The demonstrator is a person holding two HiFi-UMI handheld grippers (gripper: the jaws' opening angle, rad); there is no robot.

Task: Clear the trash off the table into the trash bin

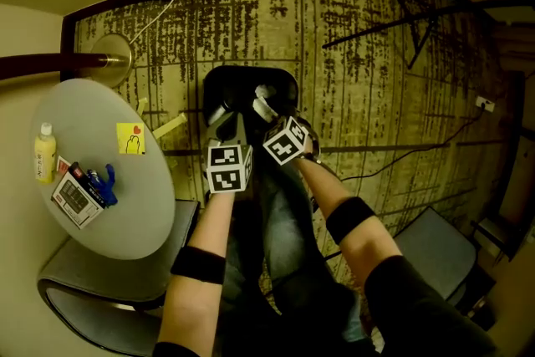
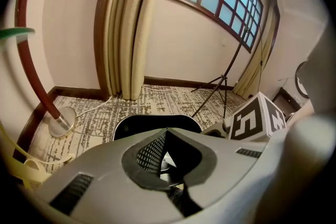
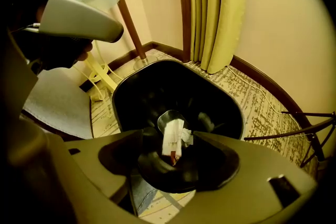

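A: Big stuff first?
B: Patterned carpet (image 1: 376, 96) lies under everything. The round table (image 1: 100, 113) is well out to the left of the left gripper (image 1: 221, 116). A grey chair (image 1: 100, 297) is tucked under the table's near edge.
A: Bin?
B: The black trash bin (image 1: 251, 73) stands mouth up on the carpet, straight beneath both grippers. The left gripper's jaws are together, tips meeting over the bin's near rim. The right gripper (image 1: 264, 101) is just beside it on its right and points steeply down into the bin. Its jaws are spread wide, with the pads pressing on nothing.
A: Task thing?
B: A paper scrap (image 3: 174, 140), white with a reddish end. It sits in the gap below the right gripper's parted jaws, inside the bin's outline, touching neither pad. In the right gripper view its long axis runs up-down, across the line between the jaw tips, with the reddish end lowest. Resting or mid-air, can't tell.
A: Anything else in the bin?
B: A round shiny thing (image 3: 169, 117) on the bin floor, just beyond the scrap.
A: Around?
B: The lamp base (image 1: 113, 58) is beyond and left of the left gripper. Tripod (image 1: 418, 21) legs are far off to the right gripper's right. On the table there's a box (image 1: 77, 198), a yellow bottle (image 1: 44, 153) and a sticky note (image 1: 130, 138), all well left of both grippers.
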